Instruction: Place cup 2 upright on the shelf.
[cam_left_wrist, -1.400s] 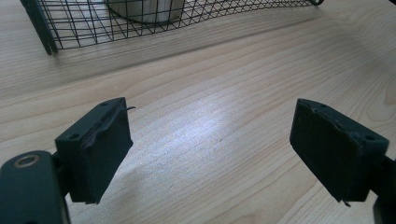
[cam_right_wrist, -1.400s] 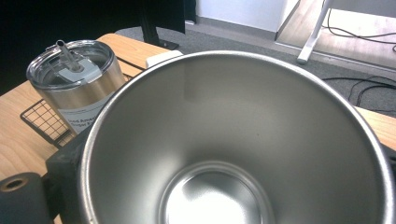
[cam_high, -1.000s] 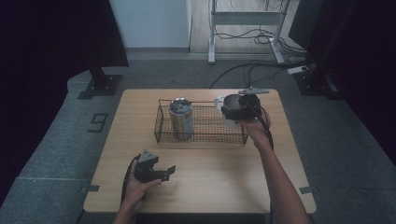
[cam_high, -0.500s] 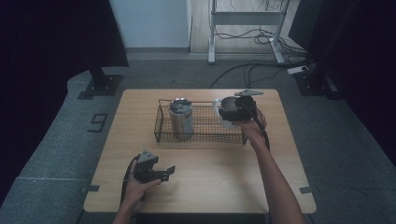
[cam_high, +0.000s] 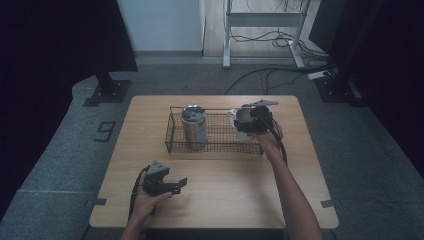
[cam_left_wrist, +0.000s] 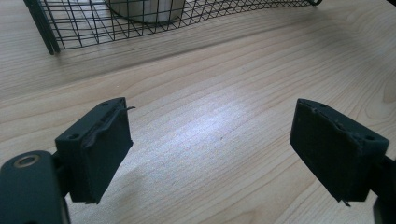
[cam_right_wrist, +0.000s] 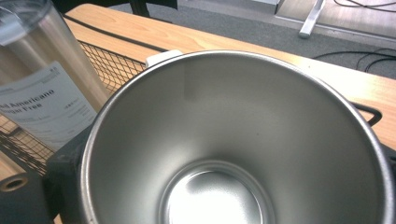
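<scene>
The wooden worktop (cam_high: 215, 200) carries a black wire basket (cam_high: 220, 135) across its far middle. Inside the basket's left part a tall steel tumbler (cam_high: 193, 126) stands upright, with a clear lid and a white label printed in dark letters.

At the basket's right end the right tool (cam_high: 250, 120) holds a steel cup (cam_high: 243, 116) above the wire. In the right gripper view the cup's open mouth (cam_right_wrist: 243, 140) faces the camera, bare and shiny inside, with its rim tipped toward the lens. The tumbler (cam_right_wrist: 46, 88) is just beside it to the left, apart from it. A dark block of the tool presses against the cup's outer wall at the lower left, so the tool is pinched onto the cup.

The left tool (cam_high: 167, 184) rests low near the worktop's front left corner, well apart from the basket. In the left gripper view its two black pads (cam_left_wrist: 95, 149) stand spread wide with only bare wood between them; the basket's near wall (cam_left_wrist: 140, 28) runs across the top of that view.

Compared with a second ago, the right hand (cam_high: 267, 136) and the cup have shifted slightly away from the person and toward the tumbler, while the left tool has stayed put.
</scene>
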